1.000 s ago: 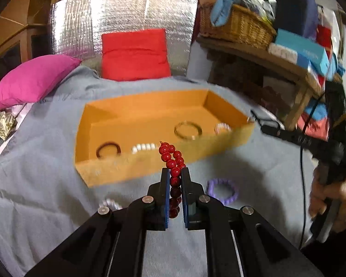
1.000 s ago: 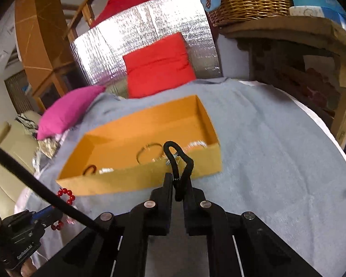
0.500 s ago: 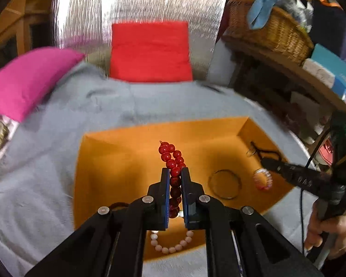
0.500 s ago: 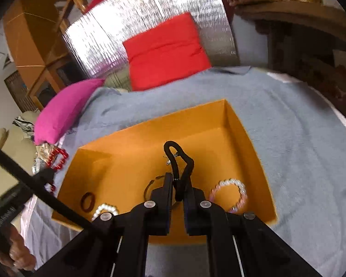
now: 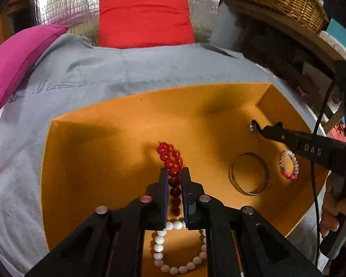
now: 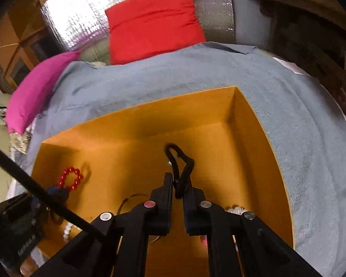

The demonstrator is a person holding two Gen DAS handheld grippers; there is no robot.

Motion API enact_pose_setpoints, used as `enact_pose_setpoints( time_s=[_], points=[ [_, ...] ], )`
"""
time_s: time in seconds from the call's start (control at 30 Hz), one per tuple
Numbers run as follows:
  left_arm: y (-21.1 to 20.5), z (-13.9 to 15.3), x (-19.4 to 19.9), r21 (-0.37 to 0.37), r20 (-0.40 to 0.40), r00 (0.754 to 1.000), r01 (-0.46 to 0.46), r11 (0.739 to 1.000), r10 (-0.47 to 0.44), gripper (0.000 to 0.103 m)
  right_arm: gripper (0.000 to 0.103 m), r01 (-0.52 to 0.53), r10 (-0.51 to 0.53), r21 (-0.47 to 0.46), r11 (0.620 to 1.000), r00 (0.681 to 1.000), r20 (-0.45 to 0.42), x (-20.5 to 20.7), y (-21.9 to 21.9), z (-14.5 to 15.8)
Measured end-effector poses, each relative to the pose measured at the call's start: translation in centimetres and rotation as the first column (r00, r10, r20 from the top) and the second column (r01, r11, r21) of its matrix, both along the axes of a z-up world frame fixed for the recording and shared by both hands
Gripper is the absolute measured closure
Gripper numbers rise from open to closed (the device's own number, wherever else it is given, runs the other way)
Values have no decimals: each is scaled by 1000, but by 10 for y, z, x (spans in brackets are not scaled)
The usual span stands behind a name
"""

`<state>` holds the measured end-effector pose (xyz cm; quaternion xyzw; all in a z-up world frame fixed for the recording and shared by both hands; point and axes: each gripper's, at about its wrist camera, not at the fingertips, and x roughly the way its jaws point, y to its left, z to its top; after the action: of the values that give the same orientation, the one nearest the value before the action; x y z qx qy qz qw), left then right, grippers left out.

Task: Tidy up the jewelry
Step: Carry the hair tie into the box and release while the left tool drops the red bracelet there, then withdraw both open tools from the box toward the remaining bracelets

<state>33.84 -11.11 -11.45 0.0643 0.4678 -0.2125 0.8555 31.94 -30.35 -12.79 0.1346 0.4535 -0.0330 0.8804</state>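
Over the open orange box (image 5: pixel 99 161), which sits on a grey cloth (image 5: pixel 103 78), both grippers point steeply down. On the side of the right gripper's arm, as seen from the left wrist view, raised letters read "DAS"; on the left gripper's body in the right wrist view there is white lettering too blurred to read.

The left gripper (image 5: pixel 173 173) has the red bead bracelet (image 5: pixel 170 157) between its fingers (image 5: pixel 163 180). The string runs up the gap and its loop sticks out past the fingertips, above the box floor. The jaws are opening a little, yet the beads sit wedged between the pads, so the grip holds.

The right gripper (image 6: pixel 178 180) is clenched on a black cord bracelet (image 6: pixel 180 159), whose bent loop stands out beyond the fingertips over the far right part of the box; a small silvery piece hangs on the cord.

Inside the box, a white bead bracelet (image 5: pixel 163 249) lies on the floor under the left gripper, partly hidden by it. A gold bangle (image 5: pixel 249 173) lies toward the right, and just beside it a pink and white bead bracelet (image 5: pixel 289 164) rests near the right wall.

Behind the cloth stand a red cushion (image 5: pixel 145 11) and a magenta pillow (image 5: pixel 13 64).
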Motion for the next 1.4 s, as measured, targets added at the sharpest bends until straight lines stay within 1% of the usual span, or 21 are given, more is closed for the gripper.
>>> enact_pose_setpoints(
  time_s=[0.03, 0.1, 0.13, 0.17, 0.23, 0.3, 0.4, 0.5, 0.53, 0.63, 0.7, 0.73, 0.83, 0.9, 0.97, 1.03, 1.07, 1.17, 1.23, 1.33, 1.4],
  points=[
    [0, 0, 1, 5, -3, 1000, 3, 1000, -3, 86, 93, 5, -5, 4, 1000, 1000, -2, 2, -1, 0],
    [1, 2, 2, 24, 1, 1000, -15, 1000, 15, 60, 91, 9, -9, -8, 1000, 1000, 4, 4, -1, 1],
    [4, 8, 1, 34, 21, 999, -39, 999, 38, 54, 87, 19, -19, -24, 1000, 1000, 7, 3, -2, 3],
    [5, 14, -2, 33, 38, 998, -50, 998, 48, 52, 86, 27, -27, -27, 999, 1000, 11, 2, -3, 4],
    [13, 34, -13, 10, 85, 994, -64, 998, 63, 49, 84, 41, -42, 9, 999, 998, 46, -5, -9, 14],
    [23, 51, -25, -10, 120, 989, -90, 996, 90, 38, 84, 57, -59, 22, 998, 994, 94, -19, -13, 28],
    [47, 69, -53, -34, 170, 972, -159, 987, 163, 32, 84, 56, -61, 35, 998, 986, 155, -44, -13, 48],
    [67, 78, -80, -27, 175, 957, -230, 973, 231, 32, 81, 55, -69, 70, 996, 974, 214, -84, -15, 63],
    [71, 81, -86, -29, 181, 953, -242, 970, 243, 32, 77, 49, -63, 68, 996, 973, 224, -95, -14, 67],
    [92, 91, -122, -78, 223, 925, -297, 952, 307, 29, 75, 42, -50, 38, 998, 965, 257, -130, -10, 74],
    [102, 87, -141, -98, 243, 907, -329, 939, 343, 23, 74, 35, -47, 47, 998, 960, 277, -156, -8, 73],
    [106, 84, -150, -96, 252, 902, -337, 937, 350, 23, 70, 35, -48, 52, 998, 959, 280, -170, -7, 69],
    [114, 59, -187, -51, 279, 897, -342, 938, 342, 23, 49, 39, -50, 46, 998, 964, 261, -203, -6, 52],
    [120, 41, -202, -25, 273, 901, -345, 938, 338, 23, 49, 49, -59, 48, 998, 968, 245, -219, -10, 45],
    [121, 22, -209, -4, 225, 919, -331, 944, 323, 23, 49, 53, -68, 77, 996, 973, 220, -237, -11, 34],
    [115, 17, -211, 15, 220, 929, -309, 951, 298, 23, 49, 57, -76, 101, 993, 978, 195, -246, -12, 26],
    [110, 18, -213, 29, 248, 926, -299, 954, 283, 23, 49, 57, -77, 106, 993, 979, 190, -247, -13, 23],
    [95, 21, -215, 98, 349, 909, -276, 956, 227, 18, 46, 53, -71, 98, 994, 979, 193, -243, -6, 22],
    [90, 25, -215, 112, 382, 900, -271, 956, 211, 17, 42, 49, -66, 91, 995, 979, 194, -237, -2, 22],
    [88, 26, -208, 108, 375, 905, -258, 960, 201, 17, 42, 40, -56, 96, 995, 985, 165, -229, 6, 17],
    [88, 25, -206, 111, 367, 908, -257, 960, 200, 17, 42, 33, -42, 73, 997, 990, 132, -220, 15, 13]
  ],
)
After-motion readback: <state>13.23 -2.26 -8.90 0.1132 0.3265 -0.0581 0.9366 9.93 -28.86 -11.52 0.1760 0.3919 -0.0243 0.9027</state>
